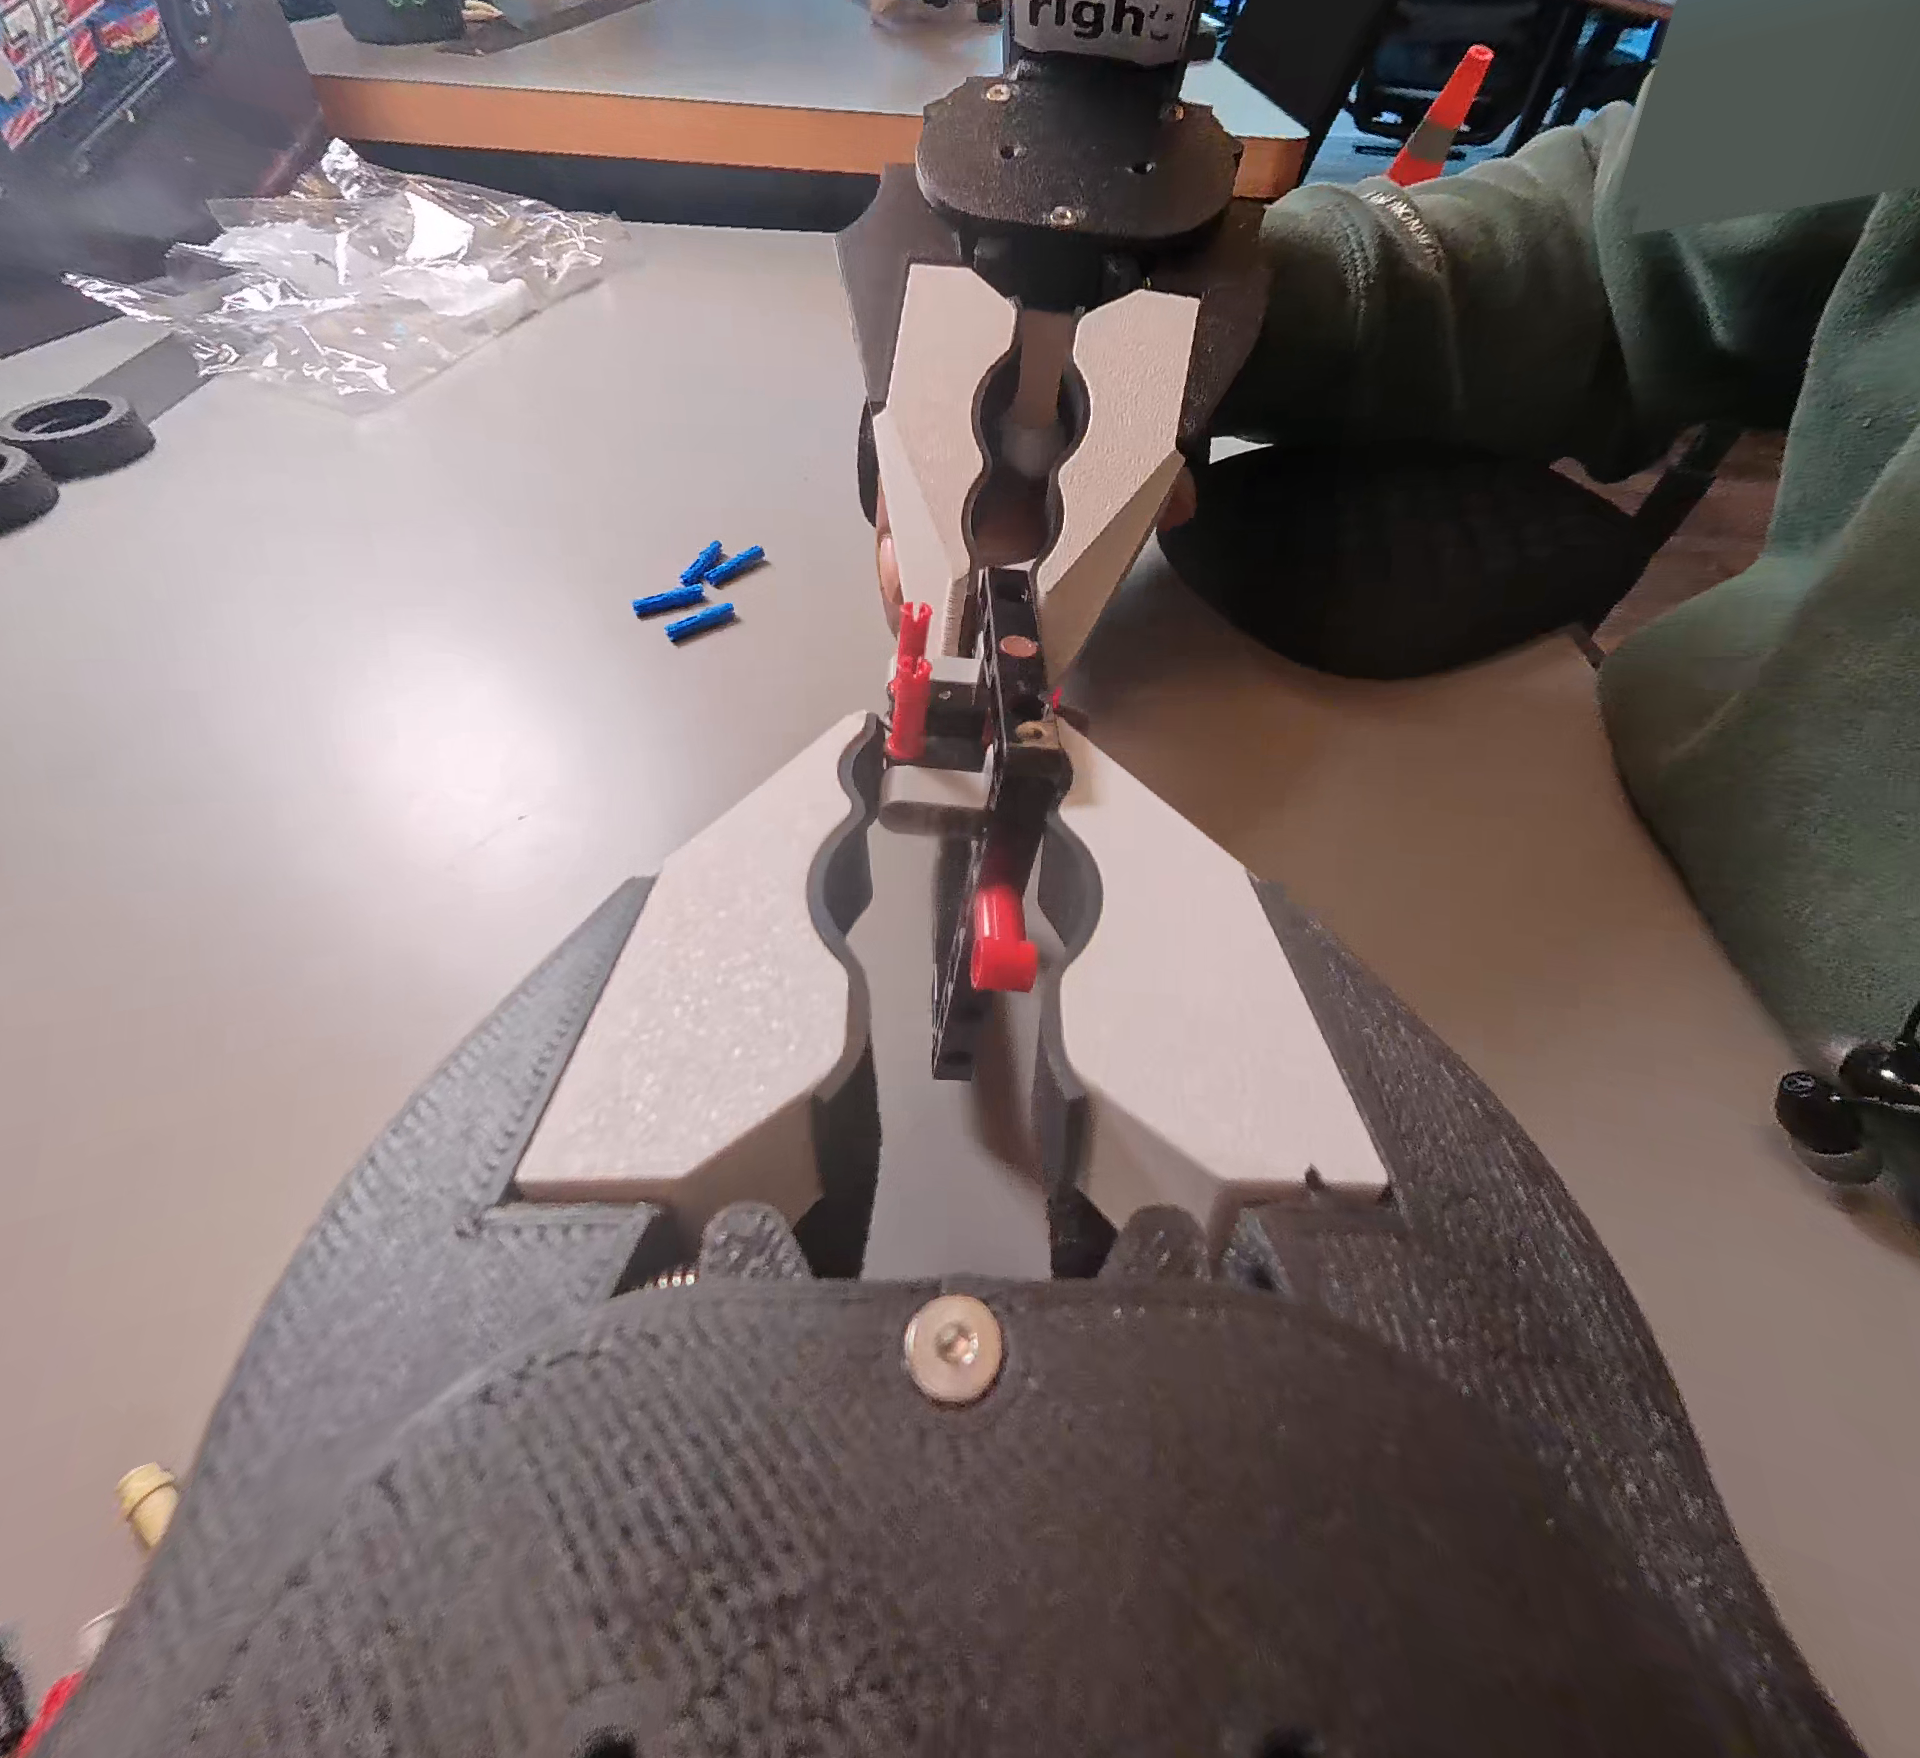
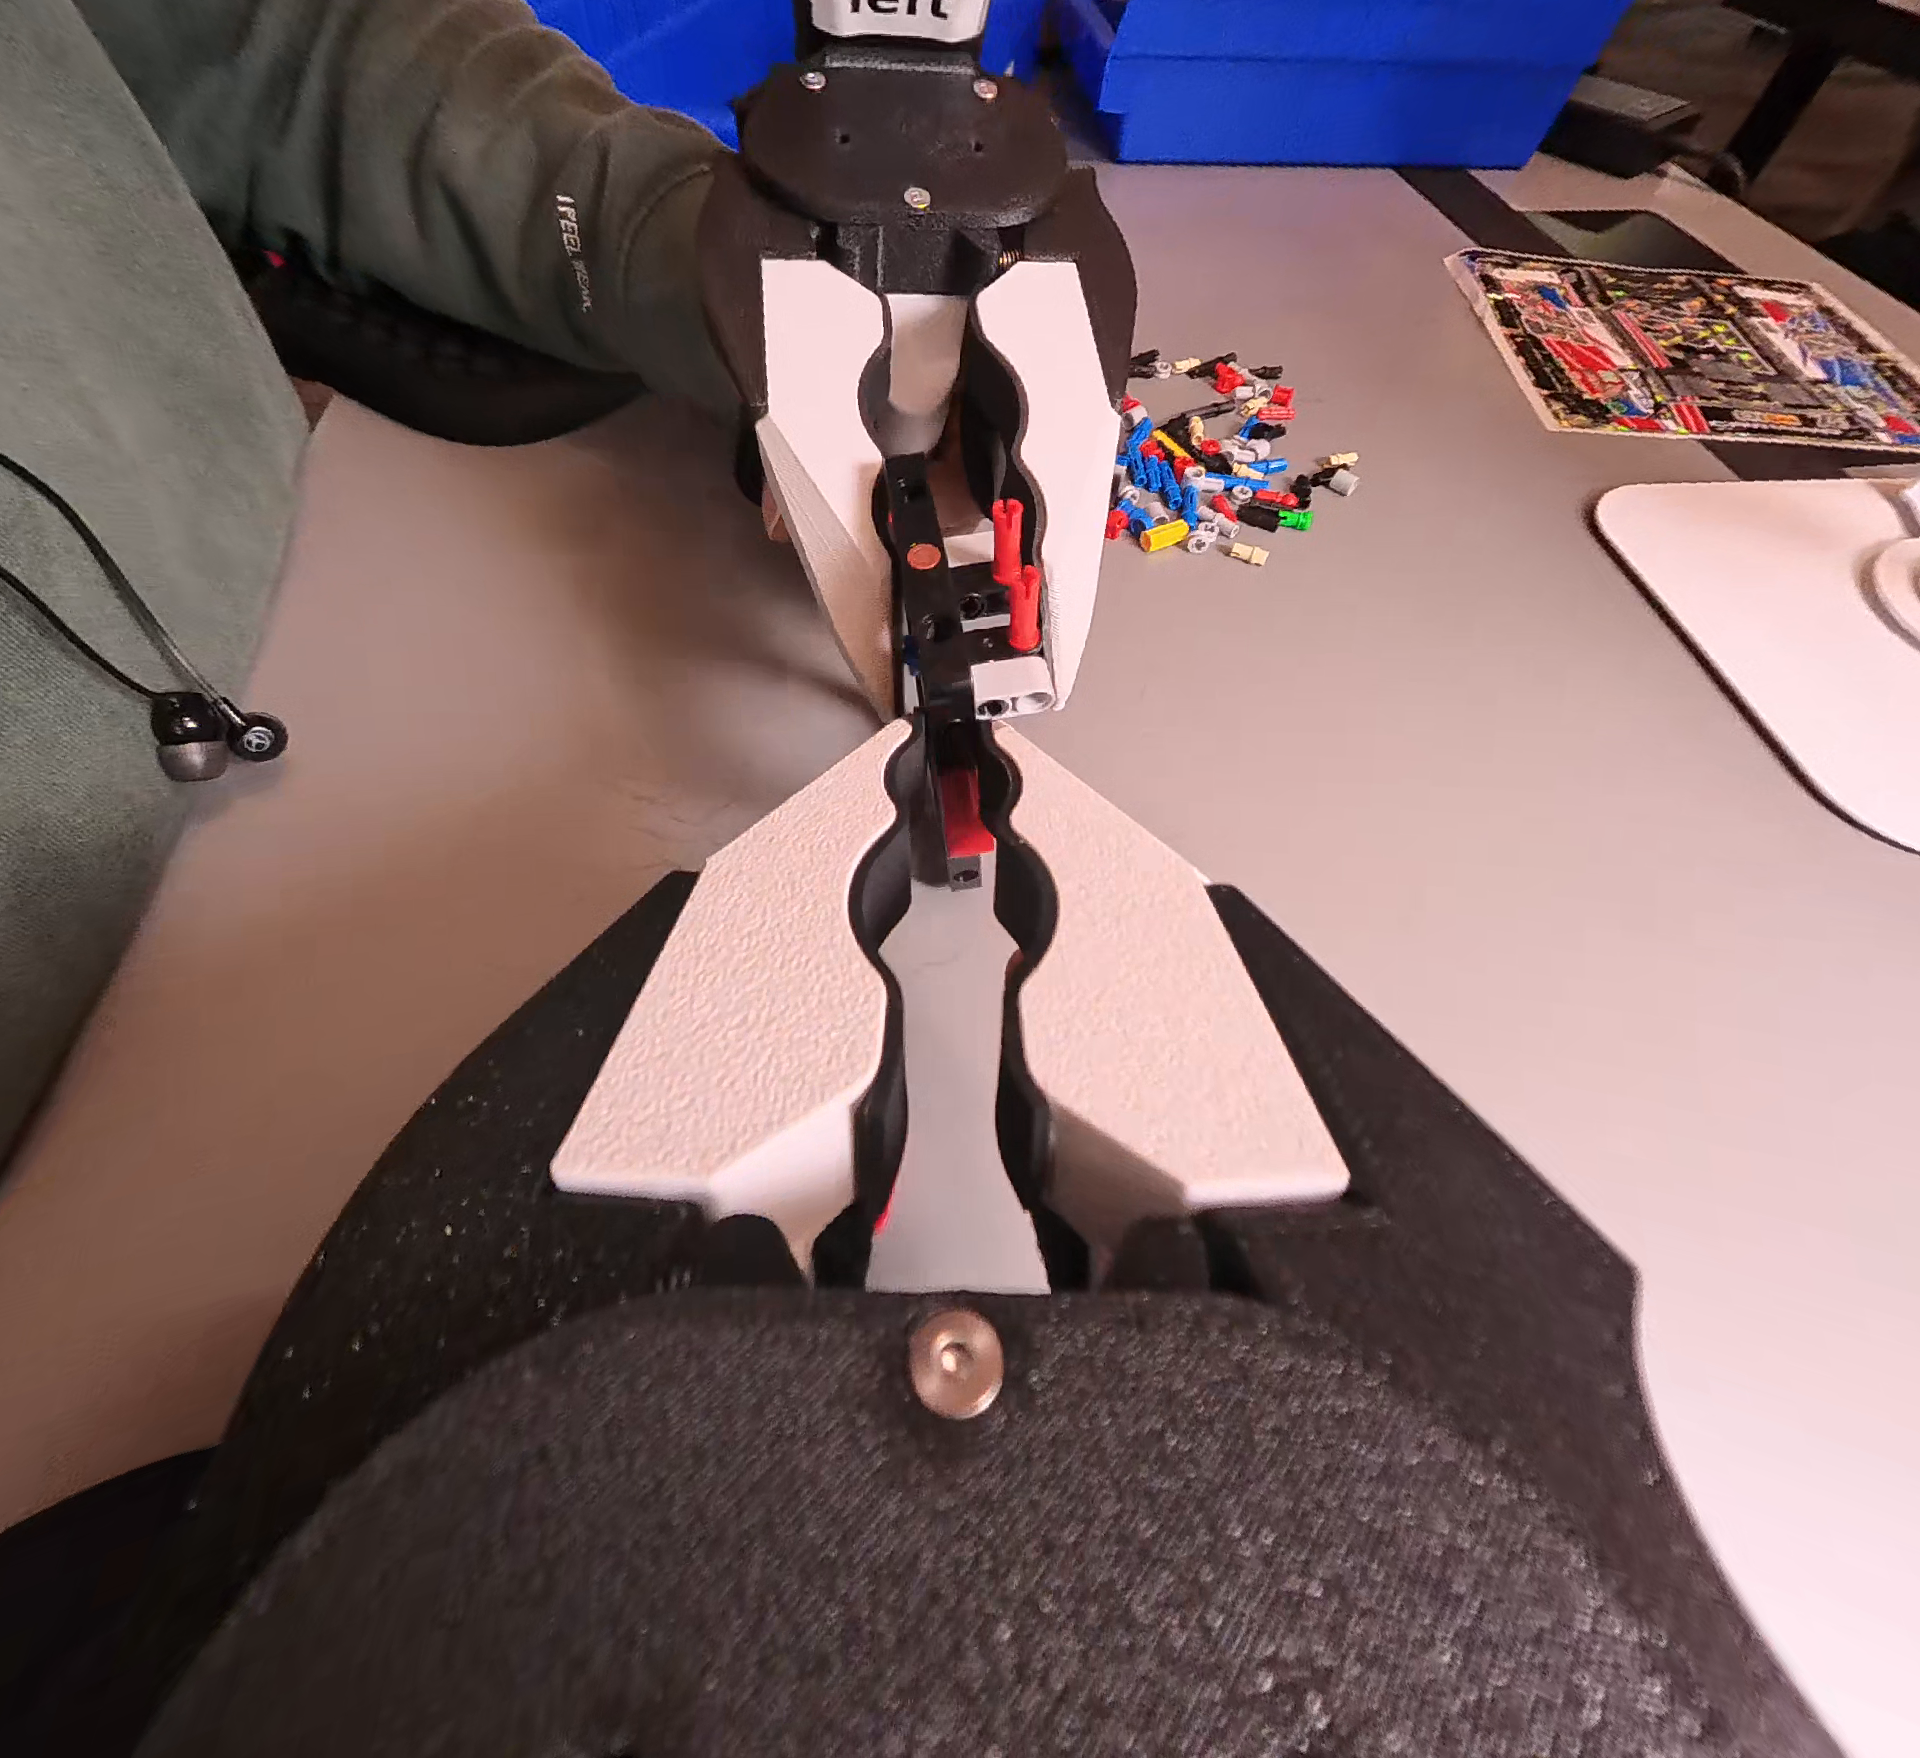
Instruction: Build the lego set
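Note:
A lego assembly (image 1: pixel 1013 721) of black beams, light grey pieces and red pins spans the gap between both grippers, just above the grey table (image 1: pixel 416 825). My left gripper (image 1: pixel 977 752) is shut on its near end, where a red connector (image 1: pixel 1003 939) sits between the fingers. My right gripper (image 1: pixel 997 638) faces it, shut on the far end. In the right wrist view, my right gripper (image 2: pixel 961 742) grips a black beam end with a red piece (image 2: pixel 961 815). The left gripper (image 2: pixel 971 690) holds the part with two upright red pins (image 2: pixel 1013 565).
Several loose blue pins (image 1: pixel 701 591), a clear plastic bag (image 1: pixel 353 285) and black tyres (image 1: pixel 73 435) lie left. A pile of small parts (image 2: pixel 1216 472), a printed sheet (image 2: pixel 1694 358), blue bins (image 2: pixel 1351 25) and a white pad (image 2: pixel 1787 648) lie right. Green sleeves (image 1: pixel 1507 326) flank the grippers. Less than 4 cm separates the two grippers' tips.

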